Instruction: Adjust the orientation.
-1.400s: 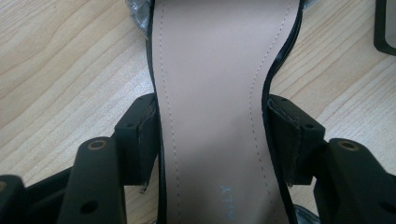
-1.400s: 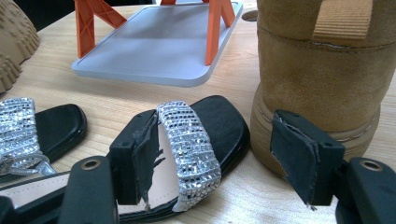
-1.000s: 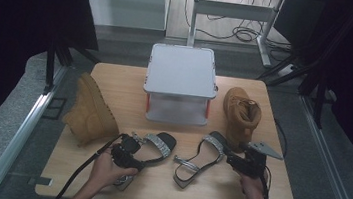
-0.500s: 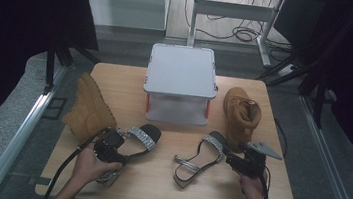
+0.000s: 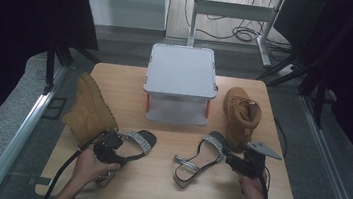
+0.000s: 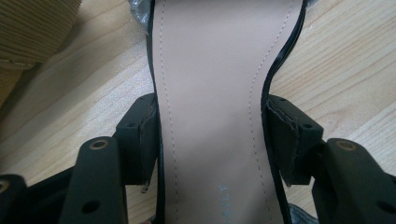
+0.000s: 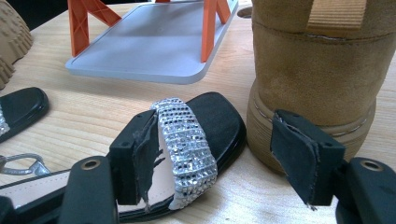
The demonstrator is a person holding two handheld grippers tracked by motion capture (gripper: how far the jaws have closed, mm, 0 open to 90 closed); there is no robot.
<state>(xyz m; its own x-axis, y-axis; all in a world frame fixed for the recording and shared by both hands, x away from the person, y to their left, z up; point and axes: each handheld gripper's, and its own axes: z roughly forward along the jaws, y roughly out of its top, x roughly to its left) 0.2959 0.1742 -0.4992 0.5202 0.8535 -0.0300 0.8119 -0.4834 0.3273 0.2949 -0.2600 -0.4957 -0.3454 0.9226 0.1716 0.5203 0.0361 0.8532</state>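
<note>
Left gripper (image 6: 205, 135) is clamped across the left sandal's (image 5: 131, 147) thin, flexible waist; light, slippery edges. Right gripper (image 7: 224, 154), at four o'clock, stands apart.

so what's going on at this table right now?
A person works two hand-held tools over two sandals. The left tool is clamped across the sole of the left sandal, its pads pressing both edges in the left gripper view. The right tool sits open at the toe of the right sandal; only one pad is by the glitter strap. One tan boot lies on its side at left, the other boot stands at right. A grey stand sits behind.
</note>
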